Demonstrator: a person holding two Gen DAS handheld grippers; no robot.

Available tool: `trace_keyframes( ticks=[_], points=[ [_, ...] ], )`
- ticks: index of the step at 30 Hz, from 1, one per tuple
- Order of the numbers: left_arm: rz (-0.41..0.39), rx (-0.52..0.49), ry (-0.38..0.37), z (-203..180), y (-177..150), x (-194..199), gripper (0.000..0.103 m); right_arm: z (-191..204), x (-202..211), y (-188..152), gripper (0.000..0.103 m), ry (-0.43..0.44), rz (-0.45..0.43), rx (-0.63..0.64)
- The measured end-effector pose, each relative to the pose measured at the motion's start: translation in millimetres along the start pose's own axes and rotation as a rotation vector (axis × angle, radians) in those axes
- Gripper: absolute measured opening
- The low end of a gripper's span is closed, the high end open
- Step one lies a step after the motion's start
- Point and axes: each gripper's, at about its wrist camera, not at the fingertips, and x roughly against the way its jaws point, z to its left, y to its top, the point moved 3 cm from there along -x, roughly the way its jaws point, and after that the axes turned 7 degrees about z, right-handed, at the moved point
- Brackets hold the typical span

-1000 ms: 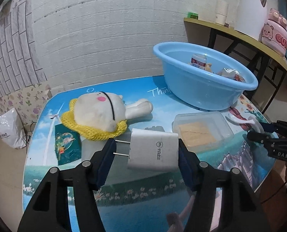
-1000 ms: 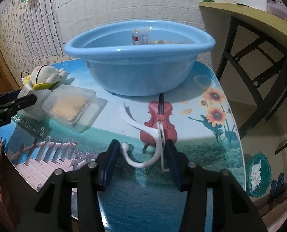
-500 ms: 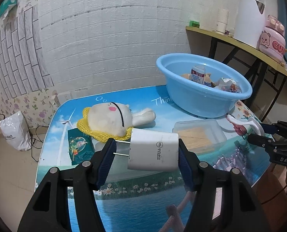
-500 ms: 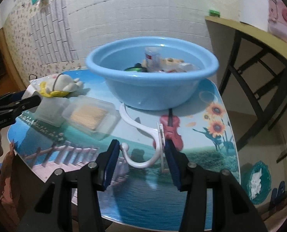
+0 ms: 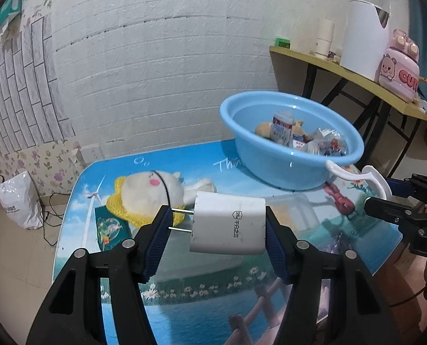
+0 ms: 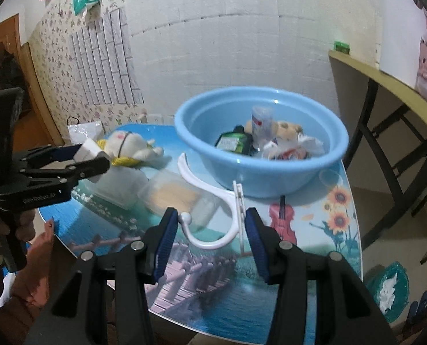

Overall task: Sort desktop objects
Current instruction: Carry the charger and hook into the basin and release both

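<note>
My left gripper (image 5: 217, 231) is shut on a white charger plug (image 5: 228, 225), prongs to the left, held well above the table. My right gripper (image 6: 207, 234) is shut on a white plastic hook (image 6: 213, 201), also lifted above the table; the hook shows in the left wrist view (image 5: 354, 176). A blue basin (image 5: 288, 141) at the back right holds a bottle, snack packets and a small plush; it shows in the right wrist view (image 6: 259, 141). A white plush toy (image 5: 153, 189) with a yellow knit collar lies on the table (image 5: 184, 287).
A clear plastic box (image 6: 173, 192) of biscuits lies between plush and basin. A green packet (image 5: 110, 230) lies beside the plush. A side shelf (image 5: 343, 69) on the right carries a white kettle and a pink jar. A white bag (image 5: 17, 201) stands on the floor.
Both grippers have risen higher above the table with their loads. The basin's inside now shows more fully in both views.
</note>
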Motion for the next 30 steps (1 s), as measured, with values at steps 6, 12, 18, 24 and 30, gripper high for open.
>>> trace_keyframes(
  ticks=[6, 12, 18, 24, 30],
  points=[
    [-0.013, -0.012, -0.002, -7.3, 17.3, 0.3, 0.061, -5.8, 6.9, 15.9, 0.047, 0.009, -0.039, -0.006],
    [-0.009, -0.043, -0.032, -24.4, 37.2, -9.0, 0.061, -19.3, 9.9, 38.0, 0.047, 0.004, -0.092, -0.024],
    [0.005, -0.088, -0.055, -47.6, 57.5, -28.1, 0.061, -42.4, 2.4, 53.9, 0.047, -0.011, -0.111, -0.054],
    [0.024, -0.121, -0.083, -71.2, 79.2, -51.5, 0.061, -64.6, -14.6, 64.9, 0.047, -0.019, -0.106, -0.078],
    [0.036, -0.153, -0.108, -91.2, 92.6, -72.5, 0.061, -81.6, -35.6, 71.5, 0.047, -0.014, -0.084, -0.099]
  ],
)
